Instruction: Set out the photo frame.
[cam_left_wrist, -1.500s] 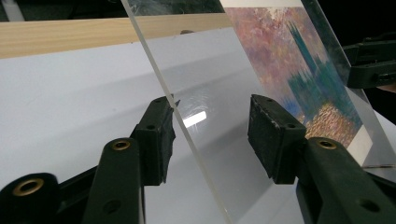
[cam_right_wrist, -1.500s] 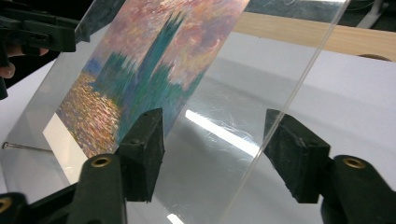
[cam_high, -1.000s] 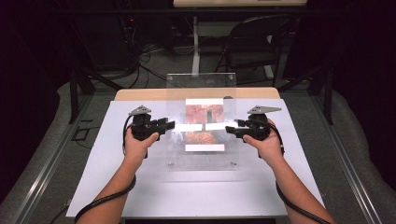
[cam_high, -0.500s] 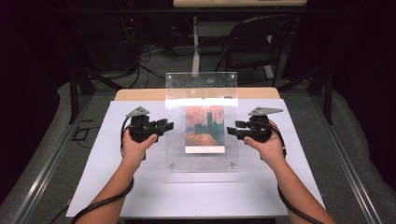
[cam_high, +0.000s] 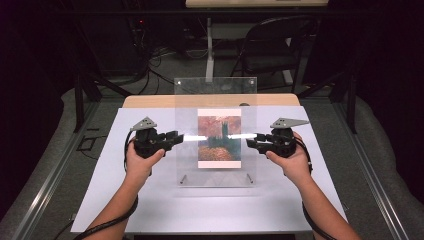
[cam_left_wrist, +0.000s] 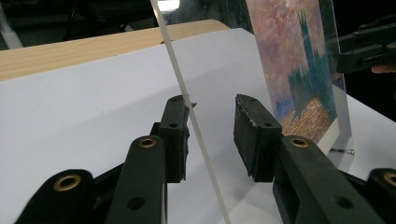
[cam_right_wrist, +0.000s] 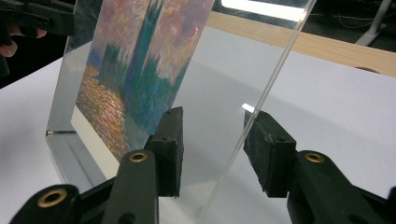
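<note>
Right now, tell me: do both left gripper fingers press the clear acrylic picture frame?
No: one finger touches the clear acrylic picture frame; the other stands apart.

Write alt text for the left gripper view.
The thin edge of a clear acrylic picture frame stands between the open left claw, touching one black pad with a gap to the other. The frame holds a painted print and stands over a white table sheet; the right claw shows at far right.

Obstacle: clear acrylic frame (cam_high: 216, 150), standing tilted, its side edges between the fingers of left gripper (cam_high: 176, 139) and right gripper (cam_high: 251, 142). Free room: bare white table sheet (cam_high: 100, 200) outward of both sets of fingers and behind them, toward the person.
</note>
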